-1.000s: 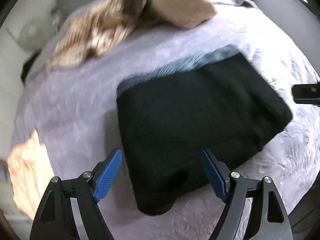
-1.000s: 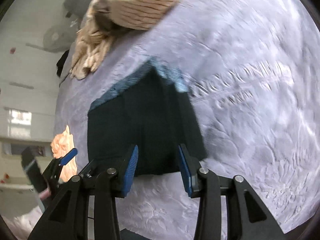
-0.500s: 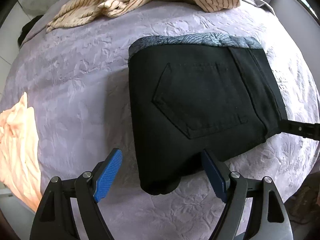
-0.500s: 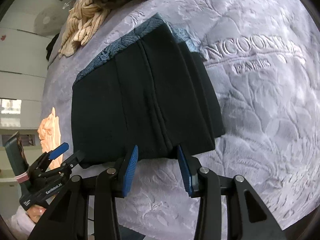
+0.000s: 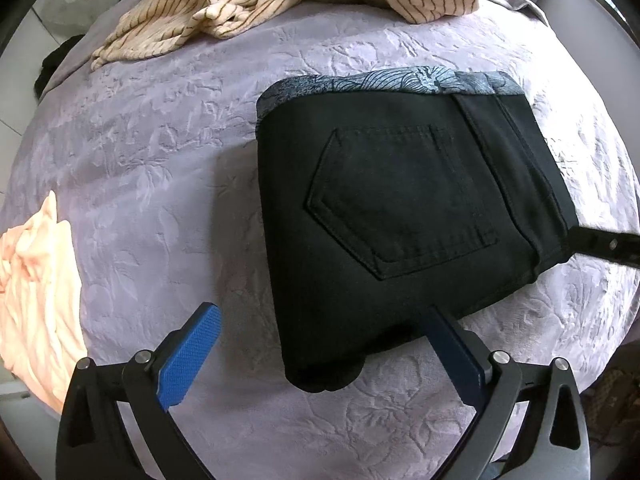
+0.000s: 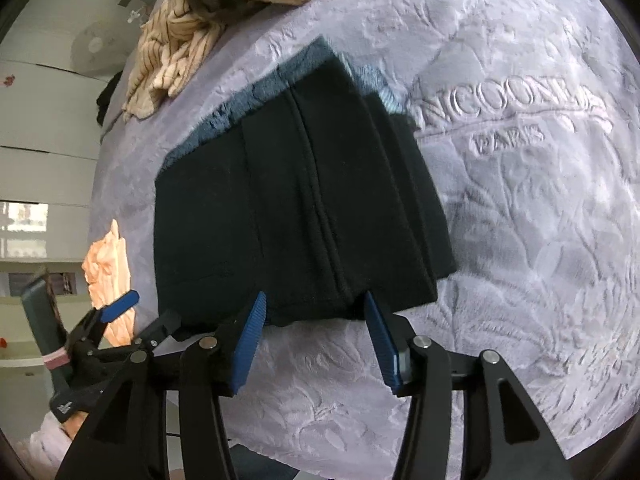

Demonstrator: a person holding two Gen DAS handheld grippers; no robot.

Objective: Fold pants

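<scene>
1. Lilac bedspread [image 5: 160,168] with a pressed leaf pattern covers the bed; in the right wrist view raised letters [image 6: 508,108] are stamped in it, and the lower word reads PARIS.
2. The pants [image 5: 400,216] are black and lie on the bedspread as a folded, almost square packet, near the middle of the bed.
3. In the left wrist view a back pocket [image 5: 396,204] faces up, and a blue-grey patterned band [image 5: 400,80] shows along the far edge of the packet.
4. The left gripper [image 5: 320,360] stands wide apart and holds nothing. One near corner of the pants reaches in between its two blue pads. The right pad [image 5: 452,356] is close to the cloth edge or touches it; which of the two cannot be told. The left pad [image 5: 188,364] is over bare bedspread.
5. The right gripper [image 6: 316,336] is also released, with a smaller gap. Its tips are at the near edge of the pants, and no cloth is pinched between them.
6. In the left wrist view a dark finger of the right gripper is seen at the right corner of the pants, at the edge of the picture.
7. A striped beige cloth [image 5: 208,16] lies in a heap at the far side of the bed, well apart from the pants.
8. A peach cloth [image 5: 36,280] lies at the left edge of the bed, also apart from the pants.
9. In the right wrist view the left gripper is seen low on the left, in front of the peach cloth.
</scene>
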